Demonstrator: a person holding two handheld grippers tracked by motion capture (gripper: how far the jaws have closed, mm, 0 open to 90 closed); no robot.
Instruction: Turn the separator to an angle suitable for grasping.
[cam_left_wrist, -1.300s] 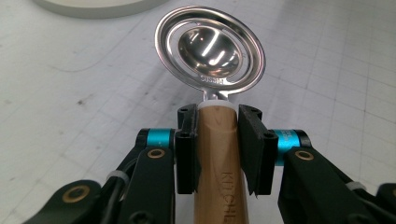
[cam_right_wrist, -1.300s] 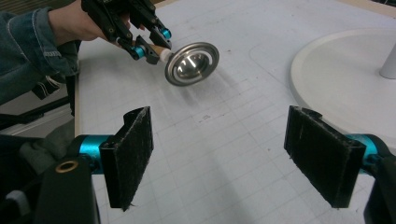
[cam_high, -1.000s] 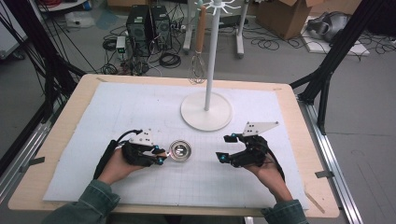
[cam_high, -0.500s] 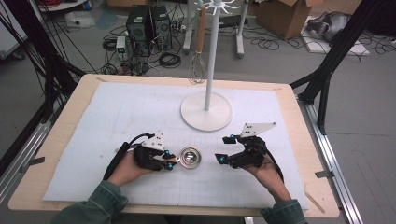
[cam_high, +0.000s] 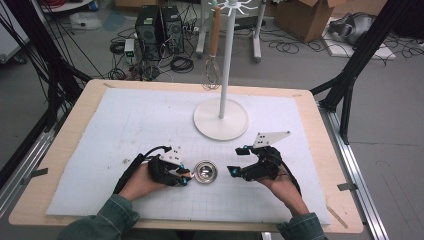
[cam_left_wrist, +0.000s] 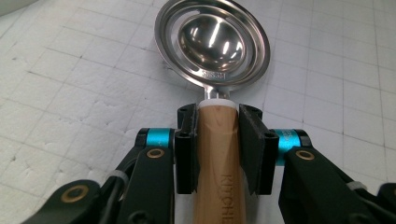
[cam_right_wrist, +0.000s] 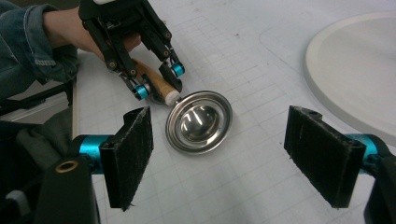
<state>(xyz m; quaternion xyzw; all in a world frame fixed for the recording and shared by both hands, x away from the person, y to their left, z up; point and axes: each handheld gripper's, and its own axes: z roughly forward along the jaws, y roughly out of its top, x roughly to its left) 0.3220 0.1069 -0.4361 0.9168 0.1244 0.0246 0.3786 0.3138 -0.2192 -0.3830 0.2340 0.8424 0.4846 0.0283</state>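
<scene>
wooden ladle handle pinched between left gripper jaws; right gripper jaws wide

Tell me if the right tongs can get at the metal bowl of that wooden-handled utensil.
Probably yes: the right tongs stand open, facing the metal bowl, with bare mat between; the left tongs grip the wooden handle only.

A white stand with a round base sits on the white gridded mat toward the table's far edge, right of centre. A wooden-handled whisk hangs from its top. Beyond the far edge, computer towers, cables and a cardboard box lie on the floor.
</scene>
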